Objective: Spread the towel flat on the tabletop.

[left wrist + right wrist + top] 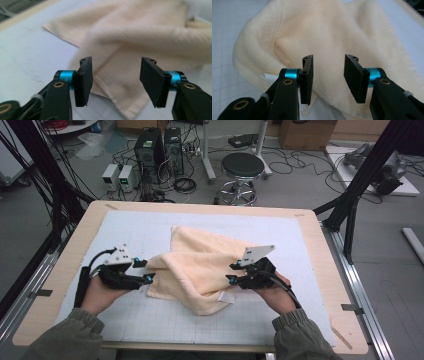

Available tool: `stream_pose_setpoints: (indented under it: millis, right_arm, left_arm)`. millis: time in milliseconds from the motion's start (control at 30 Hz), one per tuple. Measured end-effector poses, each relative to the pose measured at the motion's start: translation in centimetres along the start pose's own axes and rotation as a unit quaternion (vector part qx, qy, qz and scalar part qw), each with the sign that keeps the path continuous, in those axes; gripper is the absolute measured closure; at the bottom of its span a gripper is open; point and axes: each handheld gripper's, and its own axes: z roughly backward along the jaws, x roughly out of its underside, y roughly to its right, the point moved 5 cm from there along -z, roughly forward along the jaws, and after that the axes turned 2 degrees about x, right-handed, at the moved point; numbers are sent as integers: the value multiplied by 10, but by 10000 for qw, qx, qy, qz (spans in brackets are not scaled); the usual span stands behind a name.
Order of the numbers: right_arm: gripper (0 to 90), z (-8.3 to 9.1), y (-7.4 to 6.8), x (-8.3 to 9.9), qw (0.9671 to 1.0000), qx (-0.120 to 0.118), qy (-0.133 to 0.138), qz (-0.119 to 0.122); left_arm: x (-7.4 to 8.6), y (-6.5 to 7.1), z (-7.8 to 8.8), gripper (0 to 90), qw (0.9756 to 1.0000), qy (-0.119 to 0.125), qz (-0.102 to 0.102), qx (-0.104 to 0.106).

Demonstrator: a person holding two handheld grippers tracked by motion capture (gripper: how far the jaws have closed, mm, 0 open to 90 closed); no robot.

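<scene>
Towel [200, 270] lies rumpled mid-desk [65, 270] on the grid mat [125, 230], my left claw [145, 271] and right claw [231, 272] both spread at its near edges, pinching nothing, so closing now risks catching several bunched layers.

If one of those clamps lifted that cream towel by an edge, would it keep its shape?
Probably not. The towel already lies in soft folds, so it would likely droop and unfold. Its fluffy surface looks easy to grip, not slippery. Pushed, it would probably bunch up on the mat rather than slide.

towel [200, 265] — cream, perhaps ribbed | mat [130, 232] — white grid | jaws black
</scene>
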Motion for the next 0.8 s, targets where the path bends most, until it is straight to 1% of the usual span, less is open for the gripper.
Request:
stream_pose_setpoints:
  millis: [33,67,100,133,200,233,267,300,333,367,400,433,467,533,600,667,733,767,800]
  right_arm:
    - [595,-5,-3,0,10000,-68,-1,61]
    - [595,-11,-5,0,9999,-117,54,57]
    - [594,-18,-7,2,9997,-219,35,74]
    - [589,-24,-9,5,9995,-309,-50,77]
    - [581,-38,-10,12,9991,-378,-180,71]
    - [582,-45,-9,14,9990,-394,-216,57]
    - [589,-49,-9,16,9988,-410,-247,36]
    - [618,-55,-8,18,9987,-419,-286,10]
    - [675,-60,-8,20,9986,-417,-316,2]
    - [735,-64,-8,21,9985,-447,-312,1]
    - [775,-66,-7,22,9981,-543,-274,-95]
    - [797,-65,-5,21,9979,-592,-221,-142]
    - [806,-62,-4,21,9981,-573,-194,-113]
    - [814,-53,-4,19,9983,-551,-131,-143]
    - [818,-42,-6,16,9987,-504,-22,-97]
    - [820,-24,-12,13,9989,-469,71,-48]
    - [820,-10,-16,12,9992,-383,129,51]
    - [821,-1,-18,12,9992,-363,172,41]
    - [822,9,-20,12,9990,-349,261,27]
  left_arm:
    - [5,3,-8,508,9999,-116,-6,101]
    - [9,7,-16,520,9996,-158,23,215]
    - [13,9,-23,534,9993,-189,38,318]
    - [16,12,-30,538,9989,-262,56,391]
    - [21,14,-42,538,9980,-417,0,481]
    - [23,15,-46,539,9976,-479,-12,490]
    - [24,16,-50,552,9974,-550,-92,459]
    - [24,17,-52,584,9973,-528,-133,487]
    - [23,17,-52,635,9970,-529,-143,538]
    - [23,18,-52,736,9971,-529,-229,501]
    - [23,19,-51,805,9970,-554,-271,474]
    - [23,20,-50,836,9971,-544,-257,456]
    - [23,20,-48,849,9971,-536,-304,457]
    - [21,22,-42,858,9974,-490,-313,429]
    - [19,25,-35,861,9981,-375,-301,392]
    - [17,29,-23,863,9984,-252,-359,364]
    - [16,35,-9,863,9984,-148,-431,320]
    - [15,38,-1,864,9984,-71,-472,312]
    - [15,41,4,864,9984,-28,-472,303]
